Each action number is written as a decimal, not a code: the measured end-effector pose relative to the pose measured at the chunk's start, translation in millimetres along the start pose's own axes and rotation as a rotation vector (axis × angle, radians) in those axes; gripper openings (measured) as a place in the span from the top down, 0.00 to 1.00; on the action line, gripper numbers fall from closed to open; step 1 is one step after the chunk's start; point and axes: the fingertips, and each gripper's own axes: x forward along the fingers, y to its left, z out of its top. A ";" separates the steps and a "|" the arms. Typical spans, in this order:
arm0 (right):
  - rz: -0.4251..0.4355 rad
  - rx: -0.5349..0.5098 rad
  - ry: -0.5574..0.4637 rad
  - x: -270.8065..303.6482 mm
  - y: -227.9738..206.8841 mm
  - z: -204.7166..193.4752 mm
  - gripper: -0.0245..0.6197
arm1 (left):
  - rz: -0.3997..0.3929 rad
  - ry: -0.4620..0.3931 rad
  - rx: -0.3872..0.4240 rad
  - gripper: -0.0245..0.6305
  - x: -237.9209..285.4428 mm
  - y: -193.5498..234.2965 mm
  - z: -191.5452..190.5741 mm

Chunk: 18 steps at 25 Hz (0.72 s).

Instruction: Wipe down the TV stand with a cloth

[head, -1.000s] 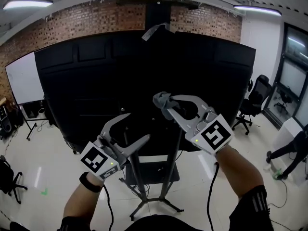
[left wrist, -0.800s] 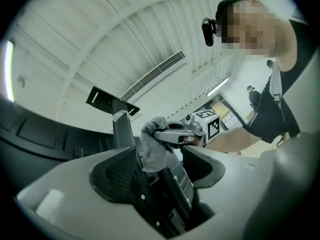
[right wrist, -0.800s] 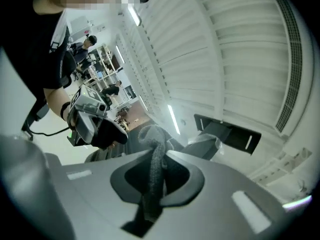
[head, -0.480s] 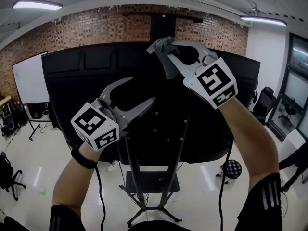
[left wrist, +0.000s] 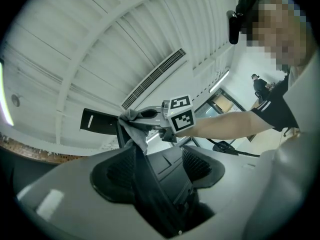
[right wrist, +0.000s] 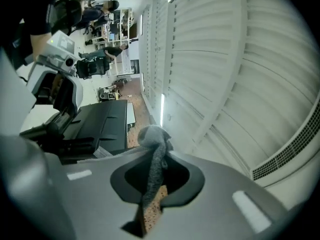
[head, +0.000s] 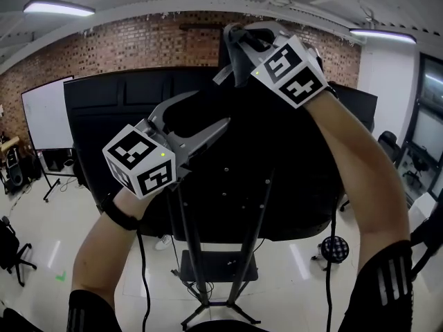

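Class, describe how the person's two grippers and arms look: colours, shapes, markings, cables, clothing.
The left gripper and right gripper each have a grey curved claw and a white cube with black square markers. A black cable trails from each. A black band circles the left wrist; the short sleeves are black with white stripes.

Beyond the left gripper's (left wrist: 158, 154) parted fingers (left wrist: 114, 173), the right gripper (left wrist: 128, 117) pinches a grey cloth (left wrist: 136, 130).
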 end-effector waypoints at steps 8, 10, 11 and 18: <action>0.044 -0.014 0.017 -10.7 46.4 -11.3 0.93 | -0.008 0.025 -0.017 0.48 -14.1 -22.8 -27.7; 0.057 -0.028 0.023 -14.8 59.4 -14.7 0.93 | -0.006 0.023 -0.032 0.48 -18.5 -25.1 -35.1; 0.066 -0.044 0.026 -15.7 65.9 -16.5 0.93 | -0.001 0.024 -0.044 0.48 -19.7 -24.9 -38.0; 0.111 -0.140 0.030 -17.8 97.7 -22.3 0.93 | 0.033 0.050 -0.092 0.48 -24.6 -22.0 -53.7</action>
